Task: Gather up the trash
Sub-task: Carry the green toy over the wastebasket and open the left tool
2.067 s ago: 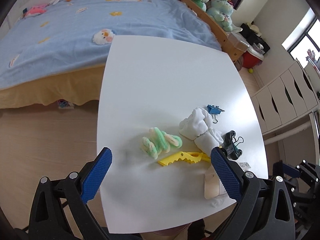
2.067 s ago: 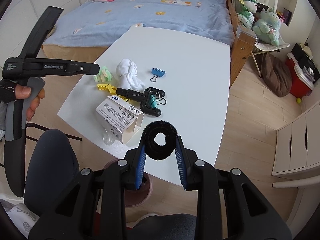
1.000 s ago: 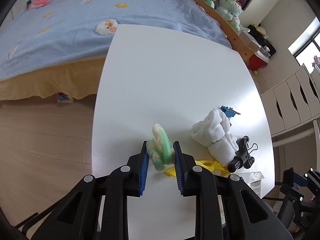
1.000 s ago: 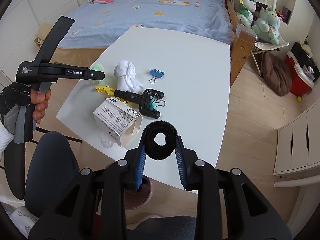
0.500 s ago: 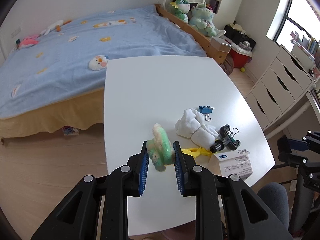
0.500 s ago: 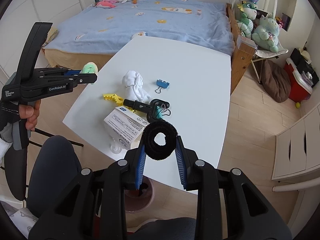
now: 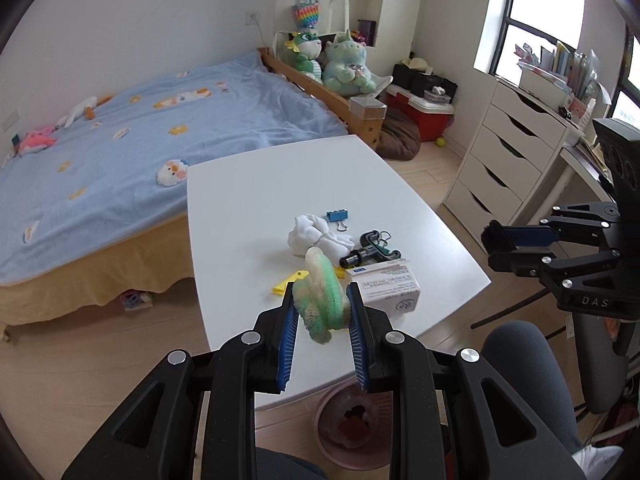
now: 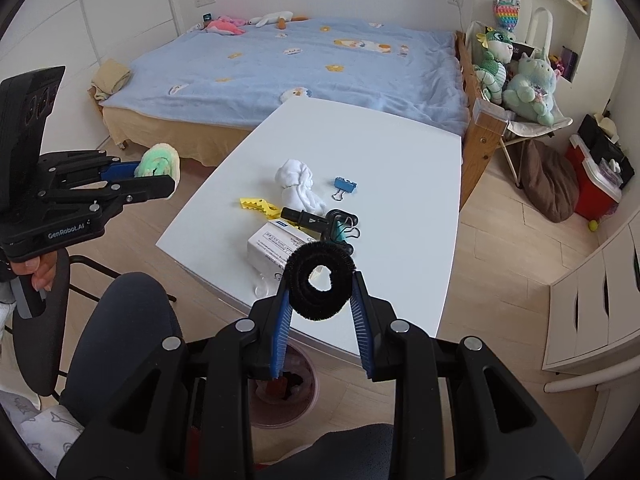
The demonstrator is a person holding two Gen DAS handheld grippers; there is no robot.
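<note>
Left gripper (image 7: 320,312) pinches a soft, light green fuzzy scrunchie (image 7: 322,296) at mid-loop; right gripper (image 8: 320,300) squeezes a black fuzzy scrunchie (image 8: 320,280). Both look compressible; pink bin (image 7: 352,424) sits below.

Two scrunchies: one green scrunchie (image 7: 323,294) between the left fingers (image 7: 289,327), one black scrunchie (image 8: 321,280) between the right fingers (image 8: 359,316). Ahead of both finger pairs, on one white table (image 7: 256,184): one white cloth wad (image 8: 298,185), one blue binder clip (image 8: 345,187), one yellow clip (image 8: 258,205), one black tool (image 8: 320,222), one paper box (image 7: 390,285). Below the fingers, one pink bin (image 7: 352,428)
</note>
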